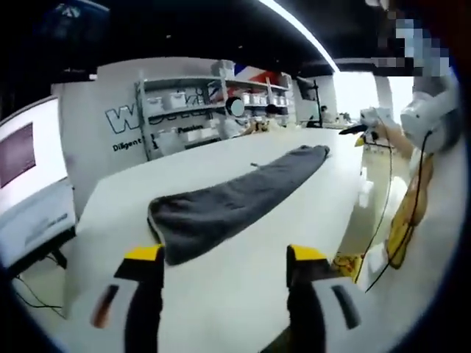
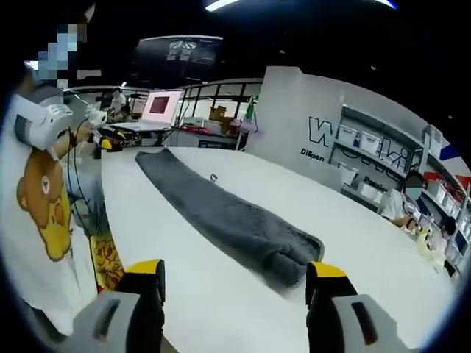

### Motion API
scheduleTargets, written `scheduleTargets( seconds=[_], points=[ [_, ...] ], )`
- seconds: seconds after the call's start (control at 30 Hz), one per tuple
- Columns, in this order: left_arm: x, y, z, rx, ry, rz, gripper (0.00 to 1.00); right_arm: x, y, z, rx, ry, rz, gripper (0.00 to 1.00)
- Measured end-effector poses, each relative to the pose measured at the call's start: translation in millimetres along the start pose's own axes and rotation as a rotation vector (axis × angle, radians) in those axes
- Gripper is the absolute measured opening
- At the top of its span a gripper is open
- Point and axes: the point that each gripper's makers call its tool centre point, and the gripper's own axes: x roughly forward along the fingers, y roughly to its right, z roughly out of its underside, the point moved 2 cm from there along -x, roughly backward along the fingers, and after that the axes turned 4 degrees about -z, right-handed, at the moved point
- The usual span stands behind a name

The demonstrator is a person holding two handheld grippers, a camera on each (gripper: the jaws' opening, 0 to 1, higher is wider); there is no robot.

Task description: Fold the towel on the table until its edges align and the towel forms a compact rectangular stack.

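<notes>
A dark grey towel (image 1: pixel 221 206) lies on the white table (image 1: pixel 294 220) as a long, narrow, folded strip running away from me. In the left gripper view my left gripper (image 1: pixel 224 254) is open, its yellow-tipped jaws just short of the towel's near end, holding nothing. The right gripper view faces the towel (image 2: pixel 221 213) from its other end. There my right gripper (image 2: pixel 235 268) is open and empty, close to the rolled near end. What seems to be the other gripper (image 1: pixel 372 119) shows at the strip's far end.
A person in a white shirt with a bear print (image 2: pixel 40 198) stands at the table's long edge. A small dark item (image 2: pixel 213 177) lies beside the towel. Shelves with white bins (image 1: pixel 184 110) and a lettered wall stand behind. A screen (image 1: pixel 29 169) is off the table's left side.
</notes>
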Motion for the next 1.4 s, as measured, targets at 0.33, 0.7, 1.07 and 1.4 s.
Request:
scheduleTargets(
  seconds=[0.33,0.7,1.07,1.4],
  points=[
    [-1,3.9,5.7,-0.069,-0.014,0.053,0.88,-10,2,7.8,0.081,-0.027,0.008,0.98],
    [-2,-0.7,9.1,-0.087,-0.021,0.063,0.97,-16,11,18.8,0.137,-0.036,0.014,0.99],
    [1,1.9,10.2,-0.096,-0.030,0.080,0.99,-12,10,22.5,0.157,-0.043,0.001,0.99],
    [2,-7.9,17.9,-0.116,-0.038,0.074,0.99,-15,14,33.8,0.197,-0.051,0.012,0.99]
  ],
)
